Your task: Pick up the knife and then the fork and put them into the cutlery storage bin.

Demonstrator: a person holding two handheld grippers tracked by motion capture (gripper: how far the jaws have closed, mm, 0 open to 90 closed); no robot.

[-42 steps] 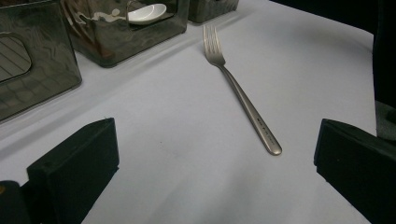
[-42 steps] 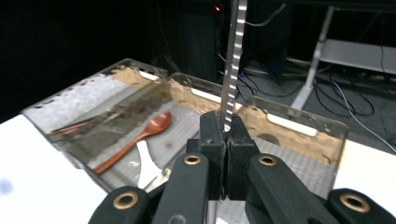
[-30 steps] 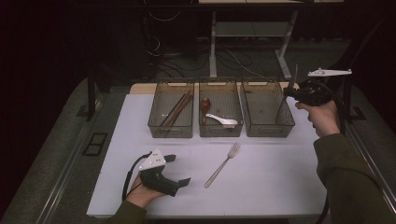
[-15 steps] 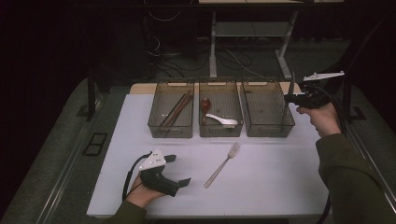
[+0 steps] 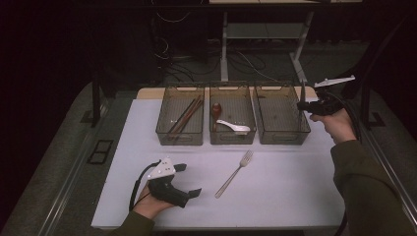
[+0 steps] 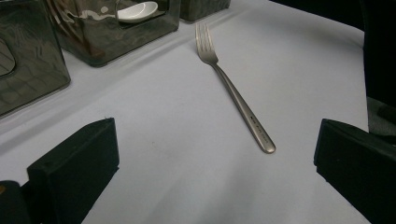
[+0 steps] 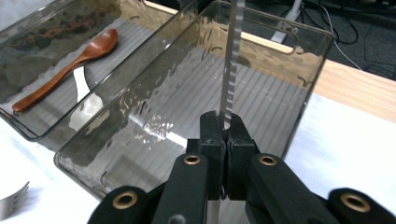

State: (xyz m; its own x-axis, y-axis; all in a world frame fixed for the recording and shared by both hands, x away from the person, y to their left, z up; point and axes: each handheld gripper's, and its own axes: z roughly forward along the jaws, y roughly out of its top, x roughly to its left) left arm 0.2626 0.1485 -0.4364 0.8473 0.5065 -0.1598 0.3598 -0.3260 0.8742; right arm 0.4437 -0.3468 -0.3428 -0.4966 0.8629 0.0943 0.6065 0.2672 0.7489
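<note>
Chopsticks point(image 5: 184, 116) lie in the far-left bin point(image 5: 180, 140); wooden spoon point(image 5: 216, 109) and white spoon point(image 5: 234, 127) share the middle bin point(image 5: 233, 140); a fork point(image 5: 234, 173) lies nearer.

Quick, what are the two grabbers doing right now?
Left gripper: open, holding nothing, resting on the table near the fork.
Right gripper: shut on a knife, beside the right-hand bin.

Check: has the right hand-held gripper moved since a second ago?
Yes. The right hand-held gripper sank slightly, toward the right bin's far right corner, knife clamped.
</note>
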